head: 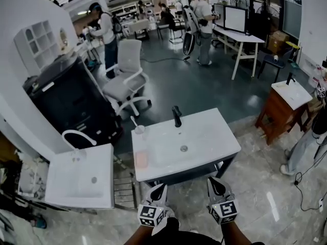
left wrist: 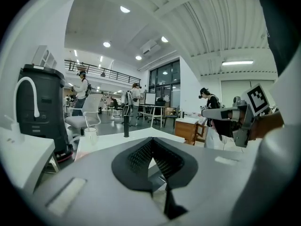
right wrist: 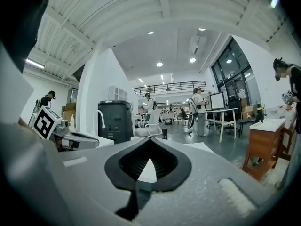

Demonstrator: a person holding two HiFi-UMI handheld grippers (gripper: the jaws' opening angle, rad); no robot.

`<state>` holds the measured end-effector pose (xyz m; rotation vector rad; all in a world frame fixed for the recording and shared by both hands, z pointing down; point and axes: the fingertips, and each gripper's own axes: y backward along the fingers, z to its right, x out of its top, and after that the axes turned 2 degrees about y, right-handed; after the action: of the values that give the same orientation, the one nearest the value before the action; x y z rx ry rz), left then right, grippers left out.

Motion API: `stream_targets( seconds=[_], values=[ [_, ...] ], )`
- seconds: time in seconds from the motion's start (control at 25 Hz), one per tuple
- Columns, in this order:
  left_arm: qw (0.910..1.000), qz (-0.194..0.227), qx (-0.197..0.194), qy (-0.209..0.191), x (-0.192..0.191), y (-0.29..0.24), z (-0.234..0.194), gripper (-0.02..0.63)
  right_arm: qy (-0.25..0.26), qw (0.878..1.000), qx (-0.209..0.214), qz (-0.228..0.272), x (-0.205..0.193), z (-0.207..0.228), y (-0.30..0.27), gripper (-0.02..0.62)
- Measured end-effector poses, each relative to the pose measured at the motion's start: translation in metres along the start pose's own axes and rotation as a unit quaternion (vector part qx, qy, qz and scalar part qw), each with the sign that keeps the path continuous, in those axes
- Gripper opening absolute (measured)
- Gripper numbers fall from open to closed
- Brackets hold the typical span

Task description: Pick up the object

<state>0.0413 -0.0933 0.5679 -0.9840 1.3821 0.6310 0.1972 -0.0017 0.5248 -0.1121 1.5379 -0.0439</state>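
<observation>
A white sink top [head: 214, 131] stands in front of me with a black faucet [head: 177, 116] at its back edge. On its left part are a clear cup holding a toothbrush [head: 139, 129] and a flat pink block [head: 141, 160]. Just before the sink's front edge, my left gripper [head: 160, 189] and right gripper [head: 213, 184] are side by side, both shut and empty. The left gripper view has its closed jaws [left wrist: 151, 144] aimed over the sink top toward the cup [left wrist: 89, 134] and faucet [left wrist: 126, 126]. The right gripper's jaws [right wrist: 149, 141] are closed too.
A second white sink [head: 61, 188] with a white faucet [head: 76, 137] stands at the left. Behind it are a black cabinet [head: 71, 103] and a white office chair [head: 125, 80]. A wooden stand with a basin [head: 283, 108] is at the right. Several people stand far back.
</observation>
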Motion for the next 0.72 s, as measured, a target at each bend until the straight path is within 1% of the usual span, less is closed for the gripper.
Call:
stream_targets(
  seconds=[0.08, 0.24, 0.48, 0.72],
  values=[
    [1.0000, 0.000, 0.005, 0.002, 0.003, -0.008, -0.016, 0.020, 0.002, 1.000, 0.004, -0.002, 0.001, -0.002, -0.019, 0.003],
    [0.9999, -0.001, 0.011, 0.005, 0.013, -0.023, -0.044, 0.020, 0.003, 1.000, 0.019, 0.002, 0.016, -0.008, -0.056, 0.003],
    [0.9995, -0.018, 0.024, 0.014, 0.017, -0.036, -0.085, 0.020, 0.010, 1.000, 0.028, -0.006, 0.023, -0.017, -0.105, 0.003],
    [0.9994, -0.007, 0.030, 0.018, 0.028, -0.044, -0.134, 0.020, 0.017, 0.999, 0.044, 0.004, 0.037, -0.037, -0.159, 0.003]
  ],
)
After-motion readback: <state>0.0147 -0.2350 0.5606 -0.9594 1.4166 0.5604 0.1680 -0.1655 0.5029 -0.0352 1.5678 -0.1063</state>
